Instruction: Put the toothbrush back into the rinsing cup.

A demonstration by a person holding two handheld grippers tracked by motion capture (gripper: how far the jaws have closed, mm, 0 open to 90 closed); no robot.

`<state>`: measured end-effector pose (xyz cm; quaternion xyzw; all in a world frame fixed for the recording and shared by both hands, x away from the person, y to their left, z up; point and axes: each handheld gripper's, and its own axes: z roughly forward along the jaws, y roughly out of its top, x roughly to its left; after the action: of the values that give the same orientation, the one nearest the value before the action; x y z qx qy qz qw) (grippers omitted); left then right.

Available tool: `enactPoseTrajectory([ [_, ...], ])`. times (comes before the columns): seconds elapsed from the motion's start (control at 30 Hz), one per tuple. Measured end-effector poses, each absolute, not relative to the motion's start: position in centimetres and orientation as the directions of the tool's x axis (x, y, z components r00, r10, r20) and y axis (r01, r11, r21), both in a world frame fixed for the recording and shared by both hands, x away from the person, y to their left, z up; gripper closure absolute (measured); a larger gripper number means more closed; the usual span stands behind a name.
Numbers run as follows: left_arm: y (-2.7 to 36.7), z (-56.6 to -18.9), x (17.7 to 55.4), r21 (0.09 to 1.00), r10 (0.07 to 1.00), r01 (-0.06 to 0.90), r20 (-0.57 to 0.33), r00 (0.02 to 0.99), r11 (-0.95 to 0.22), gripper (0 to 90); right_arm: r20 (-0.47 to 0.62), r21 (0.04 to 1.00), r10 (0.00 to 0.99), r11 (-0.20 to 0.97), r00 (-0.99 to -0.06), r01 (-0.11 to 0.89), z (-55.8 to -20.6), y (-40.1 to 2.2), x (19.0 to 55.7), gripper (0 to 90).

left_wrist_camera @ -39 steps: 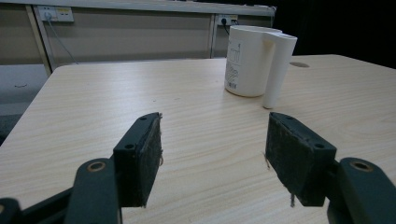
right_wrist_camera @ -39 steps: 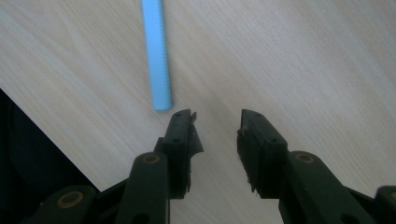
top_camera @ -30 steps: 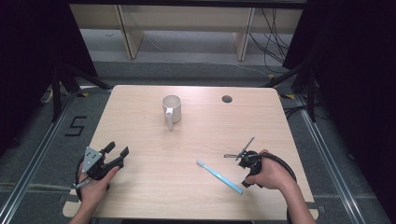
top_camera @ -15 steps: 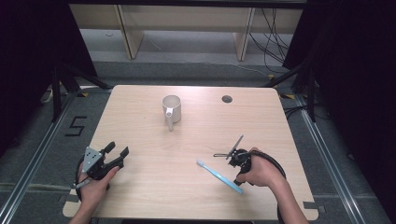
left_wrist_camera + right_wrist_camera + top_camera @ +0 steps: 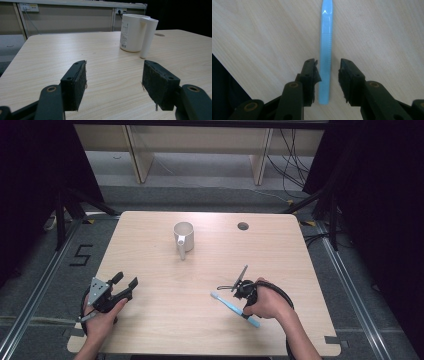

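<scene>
Surface (image 5: 150, 255): pale wood-grain top with rounded corners, one round cable hole (image 5: 243, 226) near the far right edge. It stands on a grey floor; a "5" marking (image 5: 80, 255) is taped on the floor off the left side. Beyond the far edge, a low light-coloured shelf unit (image 5: 200, 140) and loose cables (image 5: 295, 160) trailing on the floor at the far right. Black drapes close off both sides of the room. In the left gripper view, wall sockets (image 5: 29, 7) sit on a beige panel beyond the surface.

White mug (image 5: 183, 238) stands upright at the far middle, handle turned toward the near side. In the left gripper view it is well ahead of the fingers, printed text on its side too small to read.

Blue toothbrush (image 5: 232, 306) lies flat at the near right, head pointing left and far, handle running near and right under the hand.

Left gripper (image 5: 122, 286) at the near left corner, held by a hand (image 5: 102, 317), low over the surface; fingers (image 5: 75, 85) spread wide with bare wood between them, holding nothing.

Right gripper (image 5: 237, 290) over the toothbrush, held by a hand (image 5: 267, 304). In the right gripper view its fingers (image 5: 309, 80) straddle the handle end of the toothbrush (image 5: 325, 50), partly open; the left pad looks just beside or touching the handle, the right one stands apart. No firm hold on it.
</scene>
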<state>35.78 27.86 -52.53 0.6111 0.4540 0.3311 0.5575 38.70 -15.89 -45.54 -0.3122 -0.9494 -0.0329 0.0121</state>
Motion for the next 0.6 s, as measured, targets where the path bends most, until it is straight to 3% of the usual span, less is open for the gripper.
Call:
enactPoseTrajectory([
  [0.6,27.9,-52.5,35.7,0.981,0.924,0.192,-0.104,0.367,0.034,35.6,0.037,0.006,0.58,0.814,-0.814,0.581,-46.6,-14.5,39.3,67.4],
])
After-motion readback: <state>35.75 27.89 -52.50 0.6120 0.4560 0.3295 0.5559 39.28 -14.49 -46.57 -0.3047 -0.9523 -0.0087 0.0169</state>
